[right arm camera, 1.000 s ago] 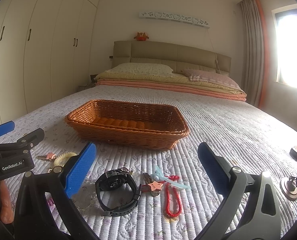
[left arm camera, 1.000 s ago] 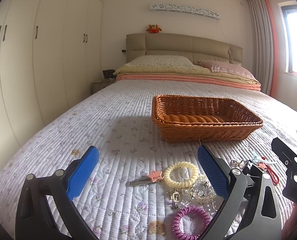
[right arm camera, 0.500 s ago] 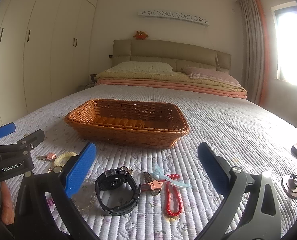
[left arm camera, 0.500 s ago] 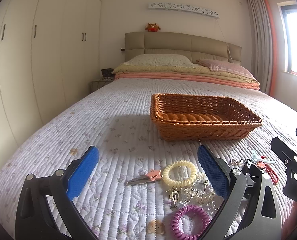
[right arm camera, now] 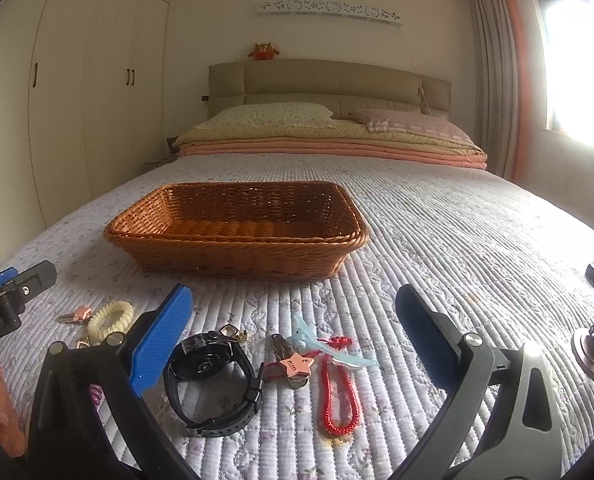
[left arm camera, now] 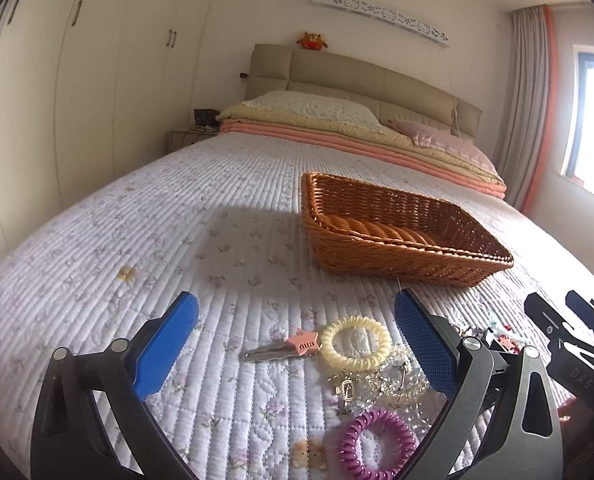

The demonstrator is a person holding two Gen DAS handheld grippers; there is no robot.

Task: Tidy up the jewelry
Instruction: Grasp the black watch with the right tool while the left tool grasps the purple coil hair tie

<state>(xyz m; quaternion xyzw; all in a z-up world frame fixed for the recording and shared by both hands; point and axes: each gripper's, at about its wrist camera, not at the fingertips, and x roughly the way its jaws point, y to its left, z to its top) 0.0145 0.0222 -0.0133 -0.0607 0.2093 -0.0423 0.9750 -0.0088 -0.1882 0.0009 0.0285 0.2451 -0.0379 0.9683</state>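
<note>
**Both tools wide over jewelry scattered on the bed**

Left tool (left arm camera: 295,340), seen from the left wrist, hangs with its blue-padded fingers (left arm camera: 167,344) spread wide and gripping nothing. Between them on the quilted bed (left arm camera: 137,240) lie a star-topped hair clip (left arm camera: 283,348), a cream spiral hair tie (left arm camera: 355,343) touching it at 3 o'clock, a tangle of clear and gold jewelry (left arm camera: 377,384) just below, and a purple spiral hair tie (left arm camera: 377,444) at 6 o'clock. The wicker basket (left arm camera: 401,260) sits beyond at 1 o'clock, apart from the pile.

Right tool (right arm camera: 293,328), from the right wrist, is likewise spread wide and holds nothing. Between its fingers lie a black watch (right arm camera: 213,380), a pink star clip (right arm camera: 295,364) beside it, a pale blue clip (right arm camera: 329,344) and a red bead bracelet (right arm camera: 339,396). The basket (right arm camera: 237,256) rests at 12 o'clock, nothing visible inside. At 9 o'clock the cream hair tie (right arm camera: 111,320) lies near the other tool.
</note>
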